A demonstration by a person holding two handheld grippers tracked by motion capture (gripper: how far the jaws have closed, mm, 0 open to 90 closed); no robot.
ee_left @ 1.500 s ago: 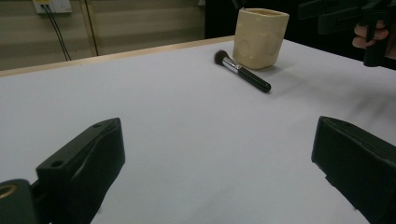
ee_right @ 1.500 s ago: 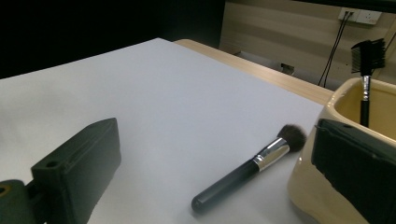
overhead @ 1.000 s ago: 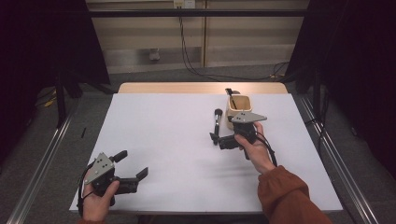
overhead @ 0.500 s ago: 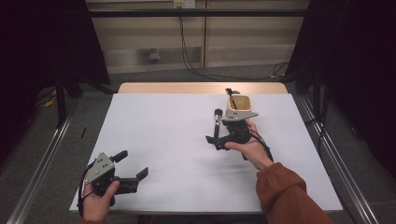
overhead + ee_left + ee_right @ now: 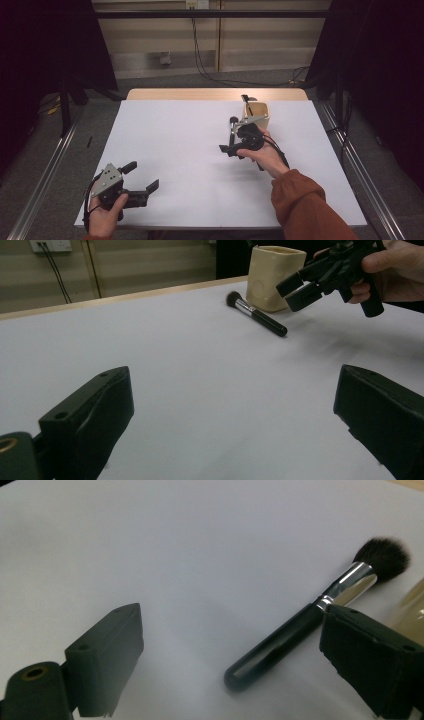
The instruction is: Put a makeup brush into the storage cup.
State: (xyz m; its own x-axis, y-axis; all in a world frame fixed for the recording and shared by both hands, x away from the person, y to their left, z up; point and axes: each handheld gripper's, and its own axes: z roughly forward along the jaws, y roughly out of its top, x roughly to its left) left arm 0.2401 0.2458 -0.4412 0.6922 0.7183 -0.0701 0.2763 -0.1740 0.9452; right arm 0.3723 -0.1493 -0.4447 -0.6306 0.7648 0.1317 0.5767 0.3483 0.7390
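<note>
Makeup brush (image 5: 300, 630) lies flat just left of the beige cup (image 5: 257, 116), far right; light, stiff, slick handle, so right gripper (image 5: 231, 135), jaws wide and closing, empty, should pinch mid-handle.

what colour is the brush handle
Black, with a silver collar; the brush shows best in the right gripper view.

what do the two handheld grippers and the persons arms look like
Both the left gripper and the right gripper are black with two blocky jaws and trailing black cables. The left carries a grey three-cornered plate on top. The right arm wears a rust-orange sleeve.
</note>
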